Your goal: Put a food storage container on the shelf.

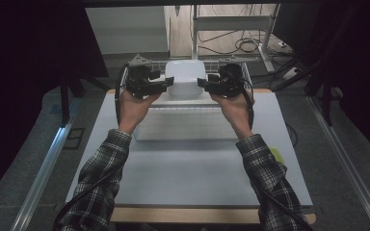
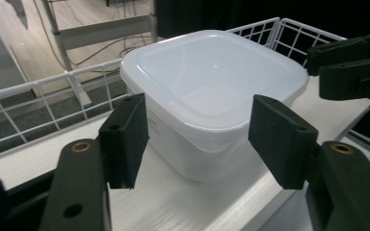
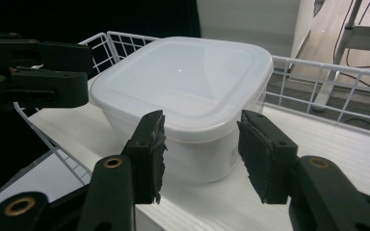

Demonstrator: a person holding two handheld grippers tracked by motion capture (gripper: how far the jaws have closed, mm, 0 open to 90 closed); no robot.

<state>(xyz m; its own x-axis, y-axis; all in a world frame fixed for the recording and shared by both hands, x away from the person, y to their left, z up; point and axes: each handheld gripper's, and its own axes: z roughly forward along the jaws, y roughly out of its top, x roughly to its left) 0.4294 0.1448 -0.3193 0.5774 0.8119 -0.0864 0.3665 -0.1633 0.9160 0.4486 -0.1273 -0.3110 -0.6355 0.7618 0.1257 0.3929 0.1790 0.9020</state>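
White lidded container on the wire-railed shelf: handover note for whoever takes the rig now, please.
Left gripper: open, pads clear of the white lidded container, one to each side of a corner.
Right gripper: open, same stance at the opposite corner, not touching.
Container: upright, lid on, sitting on the white shelf inside its wire rail.
Done: container appears placed and let go.
Left: probably back both grippers away without nudging it.

In the left gripper view, the left gripper [image 2: 198,139] covers the white lidded container's [image 2: 212,86] lower near corners, and the wire basket's [image 2: 43,94] rails run off the left edge. In the high view, both grippers hide the container's sides, and the sleeves [image 1: 96,187] leave at the bottom edge.
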